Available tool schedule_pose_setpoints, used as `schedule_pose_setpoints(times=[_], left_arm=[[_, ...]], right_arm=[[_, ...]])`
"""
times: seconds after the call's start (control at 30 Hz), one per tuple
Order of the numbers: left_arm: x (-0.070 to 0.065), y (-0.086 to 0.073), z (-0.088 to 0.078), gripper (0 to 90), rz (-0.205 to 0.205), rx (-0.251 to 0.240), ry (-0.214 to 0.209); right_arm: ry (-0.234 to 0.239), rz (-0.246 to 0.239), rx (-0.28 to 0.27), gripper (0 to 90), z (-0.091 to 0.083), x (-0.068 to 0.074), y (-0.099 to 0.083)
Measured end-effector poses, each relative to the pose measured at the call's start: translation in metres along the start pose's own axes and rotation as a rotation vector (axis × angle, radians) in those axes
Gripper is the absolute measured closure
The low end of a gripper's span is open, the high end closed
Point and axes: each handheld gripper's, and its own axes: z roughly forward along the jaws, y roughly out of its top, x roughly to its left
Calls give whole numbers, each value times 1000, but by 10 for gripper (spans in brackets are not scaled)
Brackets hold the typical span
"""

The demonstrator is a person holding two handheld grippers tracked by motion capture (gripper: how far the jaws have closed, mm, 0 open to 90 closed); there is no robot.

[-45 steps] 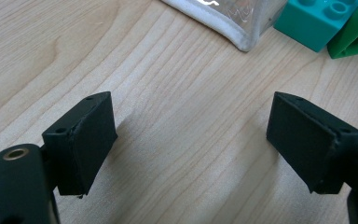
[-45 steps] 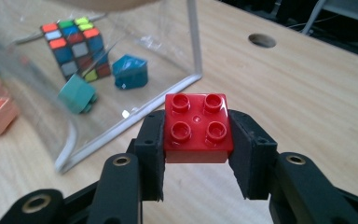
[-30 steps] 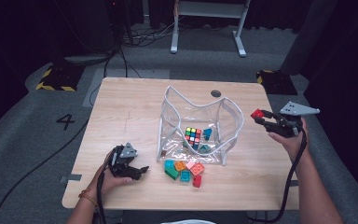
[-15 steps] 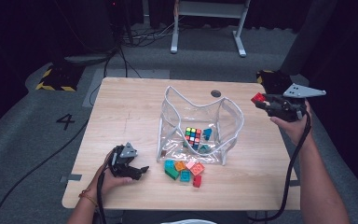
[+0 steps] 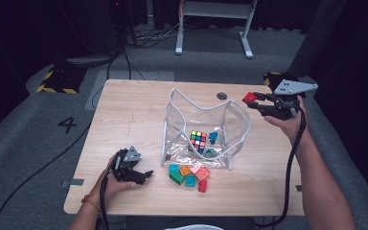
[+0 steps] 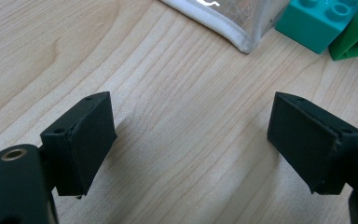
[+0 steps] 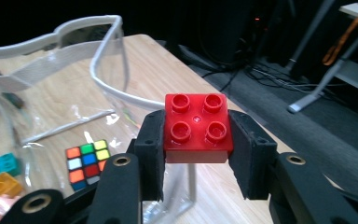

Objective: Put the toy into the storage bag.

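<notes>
Your right tongs pinch the red brick, held in the air just beside the clear bag's right rim. Your left tongs rest spread on the worktop, near the loose bricks.

Black hand-held gripper with grey three-cornered plate, trailing black cable; red cord bracelet.

A puzzle cube lies inside the clear bag mid-table; loose bricks cluster near the front edge.
</notes>
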Motion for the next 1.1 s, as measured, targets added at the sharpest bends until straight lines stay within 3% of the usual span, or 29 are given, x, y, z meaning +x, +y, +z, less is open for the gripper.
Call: schedule_pose_setpoints(times=[0.17,0.7,1.1], left_arm=[[0,0,0,151,-3,0,-1],[0,0,0,152,-3,1,-2],[0,0,0,151,-2,1,-2]], right_arm=[[50,-13,9,596,12,10,6],[191,-132,76,596,48,39,18],[269,-235,248,596,84,57,28]])
